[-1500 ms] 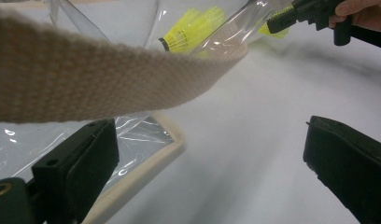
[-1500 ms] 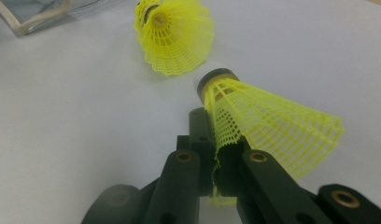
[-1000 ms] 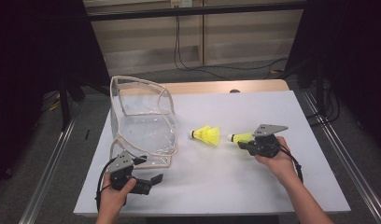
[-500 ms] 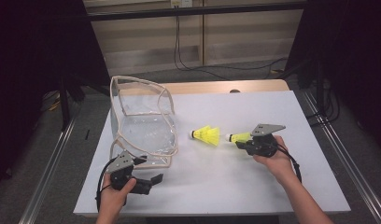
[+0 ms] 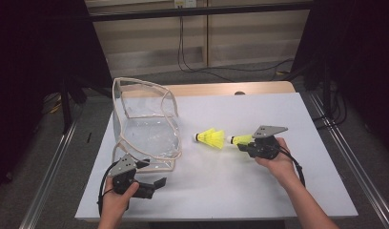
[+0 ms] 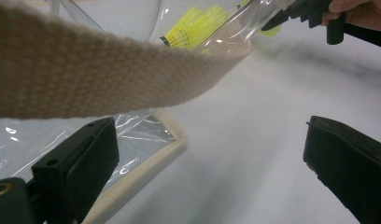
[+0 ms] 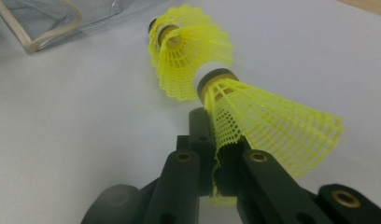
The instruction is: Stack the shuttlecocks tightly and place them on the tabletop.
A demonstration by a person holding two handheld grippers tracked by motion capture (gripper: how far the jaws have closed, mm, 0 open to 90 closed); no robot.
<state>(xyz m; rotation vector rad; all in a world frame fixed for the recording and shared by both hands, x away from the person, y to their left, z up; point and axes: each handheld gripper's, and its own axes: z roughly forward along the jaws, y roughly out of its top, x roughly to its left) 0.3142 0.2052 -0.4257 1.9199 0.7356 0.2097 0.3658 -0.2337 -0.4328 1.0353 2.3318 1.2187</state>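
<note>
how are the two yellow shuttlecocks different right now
The held shuttlecock has its skirt edge pinched and crumpled in the shut right gripper; the free shuttlecock lies untouched on the white table with its skirt in shape. The free one lies nearer the clear bag; the held one is farther from it. Both are yellow mesh with dark-banded corks.

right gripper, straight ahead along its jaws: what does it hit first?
Most likely the loose shuttlecock lying just ahead on the table. The right gripper is shut on a shuttlecock's skirt, whose cork end nearly meets the loose one; the clear bag sits farther on.
</note>
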